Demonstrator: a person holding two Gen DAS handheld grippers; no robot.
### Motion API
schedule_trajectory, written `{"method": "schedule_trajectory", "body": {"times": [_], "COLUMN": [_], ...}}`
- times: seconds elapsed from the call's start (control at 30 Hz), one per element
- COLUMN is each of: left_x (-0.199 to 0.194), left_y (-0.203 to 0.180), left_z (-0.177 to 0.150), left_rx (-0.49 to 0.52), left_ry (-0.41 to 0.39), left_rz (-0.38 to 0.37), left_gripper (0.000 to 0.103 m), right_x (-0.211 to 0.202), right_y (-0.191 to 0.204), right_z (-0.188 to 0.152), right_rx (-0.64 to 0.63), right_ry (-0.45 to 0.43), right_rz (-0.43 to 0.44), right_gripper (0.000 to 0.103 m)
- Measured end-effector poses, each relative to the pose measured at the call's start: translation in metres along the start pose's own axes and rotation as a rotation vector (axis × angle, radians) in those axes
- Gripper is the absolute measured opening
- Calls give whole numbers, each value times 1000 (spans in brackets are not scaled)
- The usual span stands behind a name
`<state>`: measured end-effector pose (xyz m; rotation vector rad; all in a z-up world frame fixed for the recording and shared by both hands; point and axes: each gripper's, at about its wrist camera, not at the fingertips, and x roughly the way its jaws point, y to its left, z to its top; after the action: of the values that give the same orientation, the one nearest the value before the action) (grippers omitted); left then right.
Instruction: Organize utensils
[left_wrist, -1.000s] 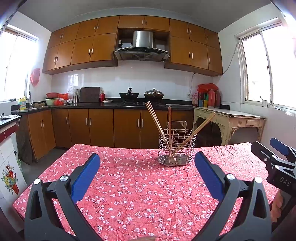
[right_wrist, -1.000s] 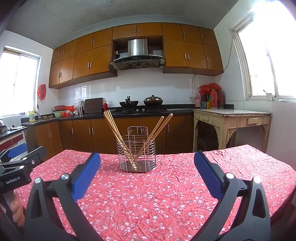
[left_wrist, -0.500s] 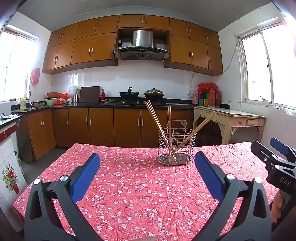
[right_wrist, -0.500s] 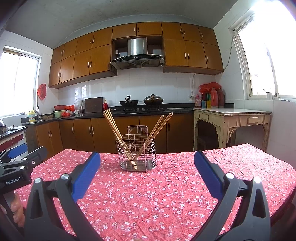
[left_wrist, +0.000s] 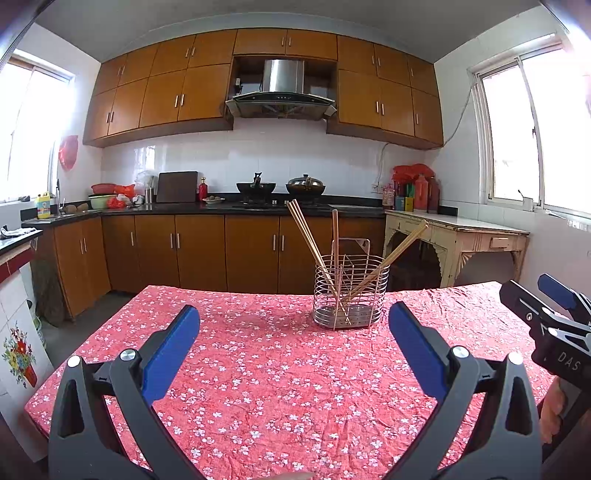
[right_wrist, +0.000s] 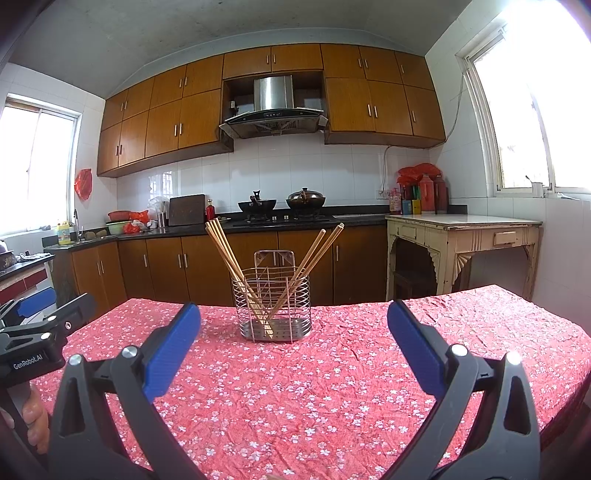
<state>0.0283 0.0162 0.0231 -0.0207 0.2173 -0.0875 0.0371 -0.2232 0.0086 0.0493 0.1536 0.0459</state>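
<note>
While both grippers, left gripper (left_wrist: 293, 334) and right gripper (right_wrist: 293, 332), gape empty, chopsticks (right_wrist: 225, 251) lean splayed inside wire holder (right_wrist: 271, 308), corralled upright.

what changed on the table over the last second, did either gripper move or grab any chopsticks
Nothing visibly changed. The left gripper and right gripper both hang open and empty above the red floral tablecloth, short of the wire utensil holder. The chopsticks lean in the holder just as before, untouched.
</note>
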Motion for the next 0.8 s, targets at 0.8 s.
{"method": "schedule_trajectory", "body": {"times": [0.8], "left_x": [1], "left_y": [-3], "left_z": [2], "left_rx": [-5], "left_ry": [7], "left_rz": [-8], "left_gripper": [101], "right_x": [0], "right_y": [1], "right_z": [0], "right_rx": [1], "right_ry": [-1], "right_rz": [-1], "right_gripper": [99]}}
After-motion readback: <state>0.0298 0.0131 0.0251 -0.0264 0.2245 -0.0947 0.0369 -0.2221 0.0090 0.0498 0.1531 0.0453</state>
